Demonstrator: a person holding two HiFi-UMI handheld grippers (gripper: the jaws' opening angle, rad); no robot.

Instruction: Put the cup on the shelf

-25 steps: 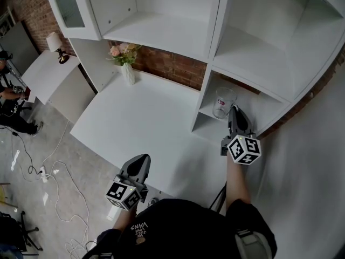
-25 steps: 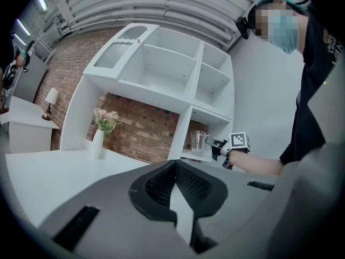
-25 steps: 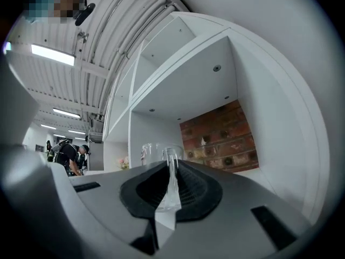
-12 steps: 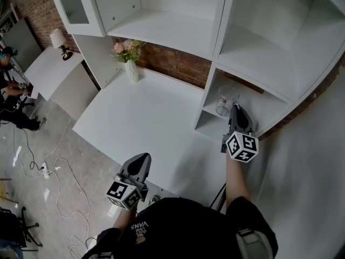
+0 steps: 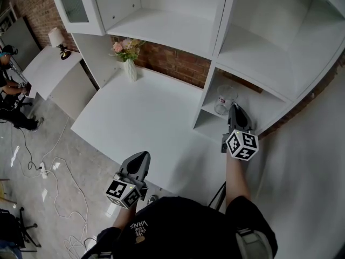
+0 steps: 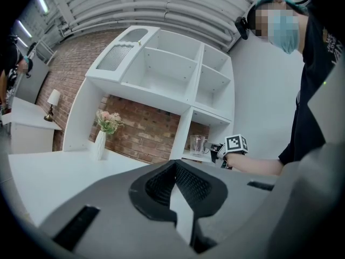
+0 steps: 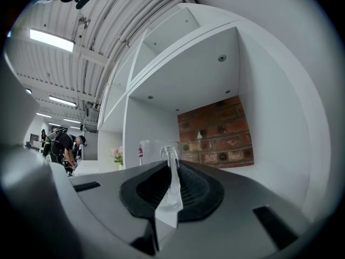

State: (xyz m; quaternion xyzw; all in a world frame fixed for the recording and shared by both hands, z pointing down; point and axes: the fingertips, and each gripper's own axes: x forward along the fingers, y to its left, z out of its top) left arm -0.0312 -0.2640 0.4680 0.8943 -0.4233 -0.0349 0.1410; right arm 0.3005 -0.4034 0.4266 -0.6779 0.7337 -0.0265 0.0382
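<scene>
A clear glass cup (image 5: 225,99) with a small red mark is upright inside the lowest compartment of the white shelf unit (image 5: 260,111). My right gripper (image 5: 233,109) reaches into that compartment and is shut on the cup's handle (image 7: 171,156), which shows between its jaws in the right gripper view. Whether the cup's base rests on the shelf board I cannot tell. From the left gripper view the cup (image 6: 198,144) and the right gripper (image 6: 218,149) appear side on. My left gripper (image 5: 141,158) is shut on nothing, low over the table's near edge.
A white table (image 5: 145,117) adjoins the shelf unit on its left. A white vase of pink flowers (image 5: 129,65) stands at the table's back by the brick wall. A lamp (image 5: 56,38) sits on a side table at far left, where a person (image 5: 9,88) stands; cables (image 5: 48,169) lie on the floor.
The head view has shifted slightly. The right gripper and the cup stay in the same compartment, and the left gripper has not moved.
</scene>
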